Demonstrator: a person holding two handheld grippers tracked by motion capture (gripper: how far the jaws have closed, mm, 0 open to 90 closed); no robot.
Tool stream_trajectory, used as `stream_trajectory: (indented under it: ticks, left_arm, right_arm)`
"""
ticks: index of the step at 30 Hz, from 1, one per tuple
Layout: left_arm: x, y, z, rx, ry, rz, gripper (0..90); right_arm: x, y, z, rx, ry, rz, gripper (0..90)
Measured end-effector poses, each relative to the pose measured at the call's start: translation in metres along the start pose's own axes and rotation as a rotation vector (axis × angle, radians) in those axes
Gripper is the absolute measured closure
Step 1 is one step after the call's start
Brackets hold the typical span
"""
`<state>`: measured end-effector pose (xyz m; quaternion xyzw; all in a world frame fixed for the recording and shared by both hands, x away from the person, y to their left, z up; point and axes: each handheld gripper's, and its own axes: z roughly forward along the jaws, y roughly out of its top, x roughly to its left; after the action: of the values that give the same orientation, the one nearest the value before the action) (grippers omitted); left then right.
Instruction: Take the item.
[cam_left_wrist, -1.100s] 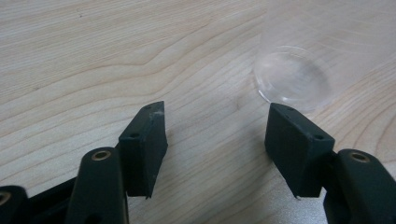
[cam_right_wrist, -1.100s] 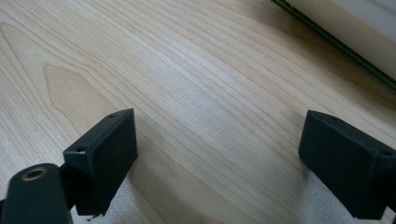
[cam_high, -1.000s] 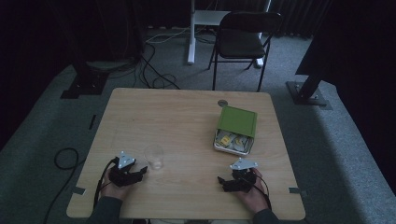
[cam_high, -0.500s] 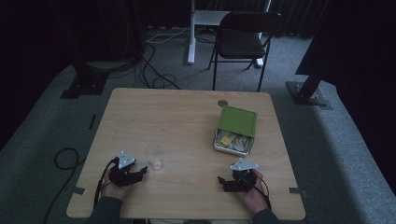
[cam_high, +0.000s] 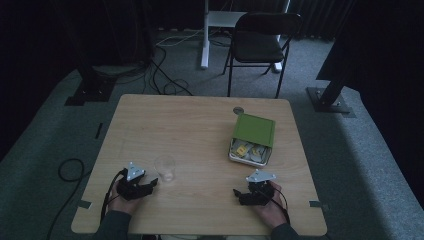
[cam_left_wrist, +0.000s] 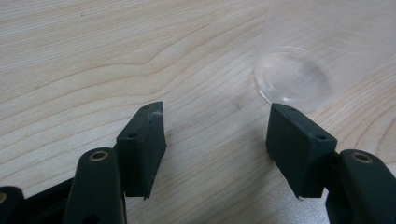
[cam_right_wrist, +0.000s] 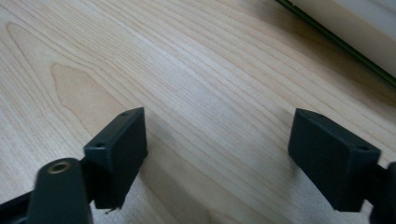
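Observation:
A clear plastic cup stands upright on the wooden table, near the front left. My left gripper rests on the table just left of it, open, with nothing between its jaws. In the left gripper view the cup's base sits just beyond the right jaw. A tin box with a raised green lid holds several small packets at the right. My right gripper lies in front of it, open and empty; the right gripper view catches the box's edge at the top right.
A small round mark sits near the table's far edge. A dark folding chair and a white stand are beyond the table. Cables lie on the grey floor at the left.

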<state>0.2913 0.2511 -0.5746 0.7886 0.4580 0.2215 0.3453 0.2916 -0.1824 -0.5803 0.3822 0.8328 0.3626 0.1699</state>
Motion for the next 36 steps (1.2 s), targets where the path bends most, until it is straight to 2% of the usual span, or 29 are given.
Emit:
stream_trajectory:
  ticks: [3,7,18,36]
  left_arm:
    - [0.0,0.0,0.0,0.0,0.002,-0.001,38.6]
    - [0.0,0.0,0.0,0.0,0.003,-0.001,38.5]
    - [-0.001,0.0,0.0,0.0,0.003,-0.003,38.4]
    - [-0.001,0.0,0.0,0.0,0.005,-0.004,38.4]
  right_arm:
    - [-0.001,0.0,-0.002,0.01,0.013,0.009,20.7]
    - [0.001,0.002,-0.005,0.021,0.011,-0.007,21.0]
    - [0.006,0.01,-0.018,-0.012,0.011,-0.032,22.3]
    - [0.0,0.027,-0.029,-0.061,-0.007,-0.033,24.7]
